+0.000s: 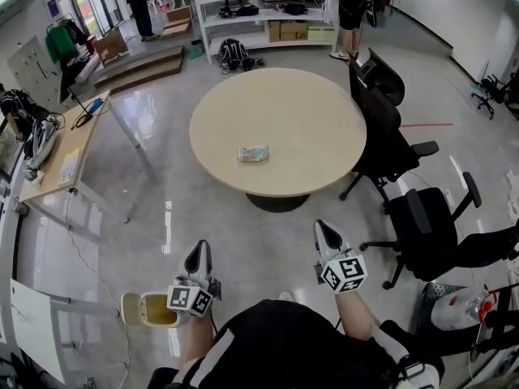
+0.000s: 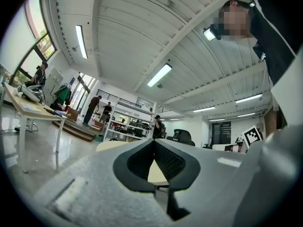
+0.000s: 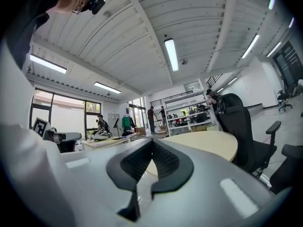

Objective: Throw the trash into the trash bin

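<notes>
A crumpled pale wrapper, the trash (image 1: 253, 154), lies near the middle of the round beige table (image 1: 308, 120). A small yellowish trash bin (image 1: 146, 308) with its lid up stands on the floor at my lower left. My left gripper (image 1: 198, 255) is held over the floor in front of me, just right of the bin, shut with nothing between its jaws. My right gripper (image 1: 327, 234) is level with it, short of the table, also shut and empty. In both gripper views the jaws meet, left gripper (image 2: 154, 142) and right gripper (image 3: 152, 142), with the table edge (image 3: 208, 143) beyond.
Black office chairs (image 1: 381, 128) crowd the table's right side. A long wooden desk (image 1: 69, 156) runs along the left. White shelving (image 1: 268, 10) and several people stand at the back. A water bottle (image 1: 462, 308) lies at the lower right.
</notes>
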The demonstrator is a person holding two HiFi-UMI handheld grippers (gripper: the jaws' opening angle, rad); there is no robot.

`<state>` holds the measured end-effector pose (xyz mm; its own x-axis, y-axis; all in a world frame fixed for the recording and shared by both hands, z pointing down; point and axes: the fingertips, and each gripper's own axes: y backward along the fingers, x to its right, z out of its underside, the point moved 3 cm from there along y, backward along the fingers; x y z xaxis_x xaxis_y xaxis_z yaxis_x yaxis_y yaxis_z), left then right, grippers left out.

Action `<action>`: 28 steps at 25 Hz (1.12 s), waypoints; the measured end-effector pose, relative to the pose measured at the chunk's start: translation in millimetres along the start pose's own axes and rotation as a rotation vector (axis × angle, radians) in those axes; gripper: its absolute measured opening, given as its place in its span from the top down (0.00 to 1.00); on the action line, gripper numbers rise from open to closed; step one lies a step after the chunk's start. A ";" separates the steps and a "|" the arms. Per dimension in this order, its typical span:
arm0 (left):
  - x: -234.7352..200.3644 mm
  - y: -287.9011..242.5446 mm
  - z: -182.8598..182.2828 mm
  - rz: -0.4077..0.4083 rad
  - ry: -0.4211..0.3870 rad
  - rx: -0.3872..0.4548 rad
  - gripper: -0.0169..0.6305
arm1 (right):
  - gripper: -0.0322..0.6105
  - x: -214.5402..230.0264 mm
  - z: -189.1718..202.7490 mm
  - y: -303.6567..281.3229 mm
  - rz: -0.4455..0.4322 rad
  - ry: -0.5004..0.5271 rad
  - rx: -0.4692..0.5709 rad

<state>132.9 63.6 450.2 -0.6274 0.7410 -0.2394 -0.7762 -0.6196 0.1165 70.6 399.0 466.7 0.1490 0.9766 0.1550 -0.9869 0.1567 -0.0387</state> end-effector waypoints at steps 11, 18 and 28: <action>25.0 -58.6 34.5 0.018 0.028 -0.081 0.97 | 0.94 55.9 9.6 -30.2 -0.013 -0.042 -0.041; 3.5 -106.3 44.5 0.053 0.019 -0.097 0.97 | 0.94 79.6 25.5 -61.2 0.025 -0.061 -0.074; -67.7 -220.6 9.2 0.146 0.003 -0.029 0.97 | 0.94 78.0 -30.2 -166.8 0.040 0.042 0.004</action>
<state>346.1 152.5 449.6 -0.7332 0.6419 -0.2246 -0.6747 -0.7280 0.1221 248.7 453.4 455.4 0.1123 0.9874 0.1116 -0.9923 0.1173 -0.0397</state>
